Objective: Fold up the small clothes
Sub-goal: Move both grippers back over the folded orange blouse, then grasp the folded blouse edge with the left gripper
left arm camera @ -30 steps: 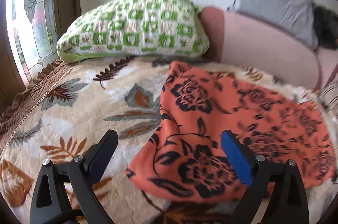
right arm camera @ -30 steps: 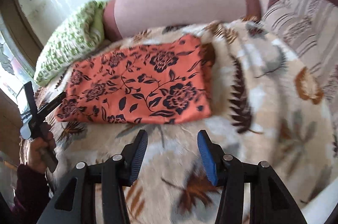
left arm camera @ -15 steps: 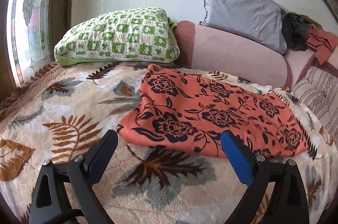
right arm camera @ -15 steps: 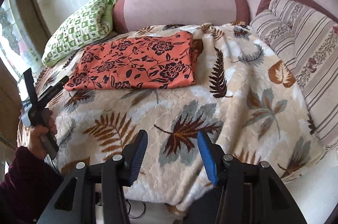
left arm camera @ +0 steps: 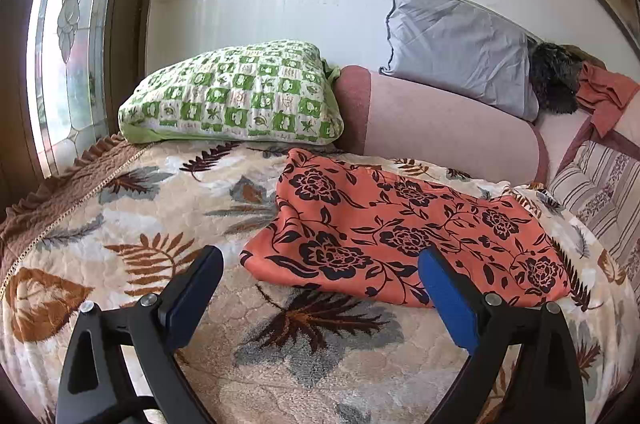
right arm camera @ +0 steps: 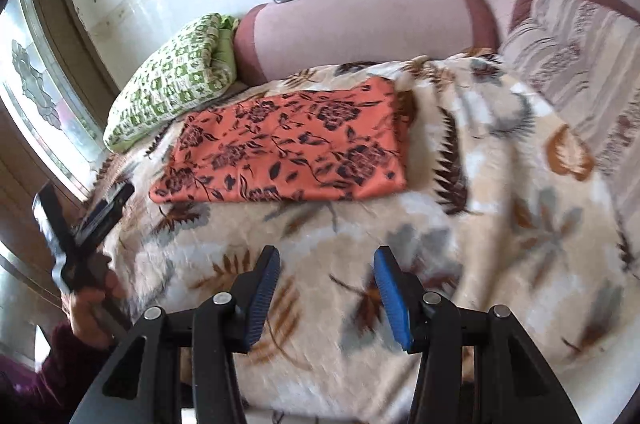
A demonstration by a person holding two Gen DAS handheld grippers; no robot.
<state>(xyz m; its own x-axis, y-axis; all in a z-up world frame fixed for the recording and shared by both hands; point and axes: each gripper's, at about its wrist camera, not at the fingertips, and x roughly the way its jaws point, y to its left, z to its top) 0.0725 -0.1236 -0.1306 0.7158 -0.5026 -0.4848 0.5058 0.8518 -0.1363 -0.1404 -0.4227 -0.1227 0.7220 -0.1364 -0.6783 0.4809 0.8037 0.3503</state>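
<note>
An orange cloth with black flowers (left arm camera: pixel 400 232) lies folded flat in a rectangle on the leaf-patterned blanket (left arm camera: pixel 160 224); it also shows in the right wrist view (right arm camera: pixel 288 147). My left gripper (left arm camera: pixel 320 264) is open and empty, just in front of the cloth's near edge. My right gripper (right arm camera: pixel 326 266) is open and empty, held over the blanket some way short of the cloth. The left gripper (right arm camera: pixel 86 207) shows at the left of the right wrist view, held in a hand.
A green checked pillow (left arm camera: pixel 236 95), a pink bolster (left arm camera: pixel 440 127) and a grey pillow (left arm camera: pixel 456 43) line the back of the bed. A striped cushion (left arm camera: pixel 600 191) lies at right. A window (left arm camera: pixel 68 35) is at left. More clothes (left arm camera: pixel 604 91) sit far right.
Both grippers have drawn back from the cloth and stay open. The left one first pulled away, then came a little closer; the right view is blurred from motion.
</note>
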